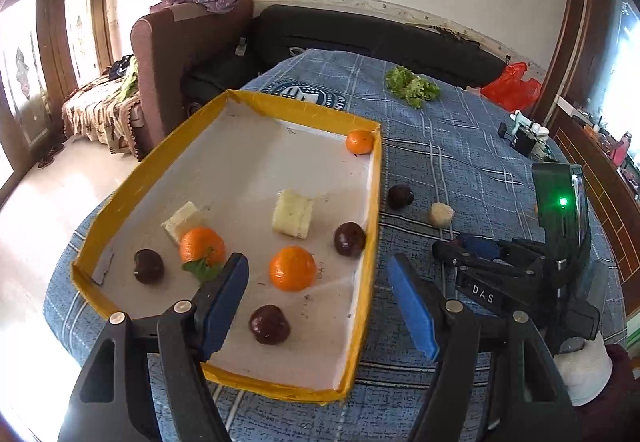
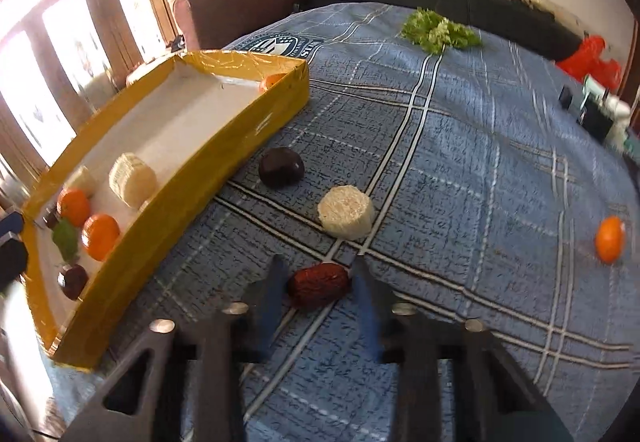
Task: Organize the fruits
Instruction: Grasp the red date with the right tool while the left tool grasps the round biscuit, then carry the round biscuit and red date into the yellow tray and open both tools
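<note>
The red date (image 2: 319,286) lies on the blue plaid tablecloth (image 2: 460,146), between the blue pads of the right gripper (image 2: 318,282). The fingers stand apart on either side of it; motion blur in the right wrist view prevents confirming whether either pad touches the fruit.

At 12 o'clock from the date sits a pale cylindrical fruit piece (image 2: 346,212), and at 11 o'clock a dark plum (image 2: 281,166), just beside the outer wall of the yellow tray (image 2: 168,202). A lone orange (image 2: 609,239) lies well apart at 3 o'clock, blurred at the lens margin.

The left gripper (image 1: 318,298) hangs over the tray's near end, fingers wide apart, holding nothing. The tray's contents are visible between and beyond them:

- three oranges (one (image 1: 360,142) in the far corner, one (image 1: 293,268) central, one (image 1: 202,244) with a green leaf (image 1: 201,268), partly hidden by the left pad)
- three dark plums, e.g. (image 1: 269,324)
- two pale fruit pieces, e.g. (image 1: 293,213)

From the right wrist view the tray wall cuts off most of these contents. Lettuce (image 2: 439,29) lies at the cloth's far edge.
</note>
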A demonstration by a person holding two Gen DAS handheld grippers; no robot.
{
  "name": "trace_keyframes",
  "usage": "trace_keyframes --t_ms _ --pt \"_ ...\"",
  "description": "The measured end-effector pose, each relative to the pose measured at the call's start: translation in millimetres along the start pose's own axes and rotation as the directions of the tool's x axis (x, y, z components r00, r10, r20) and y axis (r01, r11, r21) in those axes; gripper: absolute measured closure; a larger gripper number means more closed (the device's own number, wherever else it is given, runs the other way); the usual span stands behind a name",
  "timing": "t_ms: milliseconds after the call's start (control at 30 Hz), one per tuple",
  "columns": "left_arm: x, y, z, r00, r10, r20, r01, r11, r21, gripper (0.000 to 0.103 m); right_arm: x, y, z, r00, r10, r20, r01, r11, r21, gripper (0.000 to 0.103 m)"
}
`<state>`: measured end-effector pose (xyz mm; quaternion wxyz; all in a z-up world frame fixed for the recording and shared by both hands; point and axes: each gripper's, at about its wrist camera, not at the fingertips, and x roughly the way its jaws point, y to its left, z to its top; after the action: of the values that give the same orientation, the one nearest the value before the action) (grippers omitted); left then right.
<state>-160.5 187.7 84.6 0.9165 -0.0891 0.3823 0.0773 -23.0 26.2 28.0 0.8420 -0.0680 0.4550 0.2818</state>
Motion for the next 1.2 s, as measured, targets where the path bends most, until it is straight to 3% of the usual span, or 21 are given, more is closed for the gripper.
trace_keyframes --t_ms 133,267,467,567,900,1000,1033,1200 --pt "6 -17 5 0.999 -0.046 -0.017 0.046 0.998 0.034 0.031 -11 -14 -6 0.999 -0.019 0.029 0.019 1.0 0.001 0.069" --pt "21 -49 14 0.992 -0.115 -0.044 0.119 0.988 0.097 0.031 -28 -51 -9 0.996 -0.056 0.075 0.05 0.996 0.077 0.069" --pt "59 -110 31 0.98 -0.189 -0.062 0.199 0.944 0.262 0.032 -36 -105 -17 0.993 -0.066 0.101 0.042 0.974 0.221 0.069" --pt "78 -128 36 0.976 -0.201 -0.08 0.216 0.92 0.327 0.045 -37 -119 -21 0.994 -0.04 0.098 0.012 0.964 0.266 0.069" --pt "147 -140 38 0.962 -0.16 -0.222 0.232 0.905 0.357 0.047 -34 -124 -20 0.996 -0.01 0.085 -0.015 0.957 0.291 0.069" --pt "150 -143 30 0.966 -0.135 -0.222 0.215 0.896 0.388 0.068 -35 -124 -20 0.996 -0.009 0.089 -0.017 0.955 0.295 0.069" --pt "150 -144 30 0.964 -0.139 -0.227 0.22 0.897 0.384 0.075 -36 -124 -20 0.996 -0.01 0.088 -0.017 0.955 0.296 0.069" --pt "142 -137 28 0.968 -0.139 -0.21 0.205 0.92 0.335 0.075 -36 -125 -19 0.996 -0.012 0.09 -0.016 0.955 0.296 0.069"
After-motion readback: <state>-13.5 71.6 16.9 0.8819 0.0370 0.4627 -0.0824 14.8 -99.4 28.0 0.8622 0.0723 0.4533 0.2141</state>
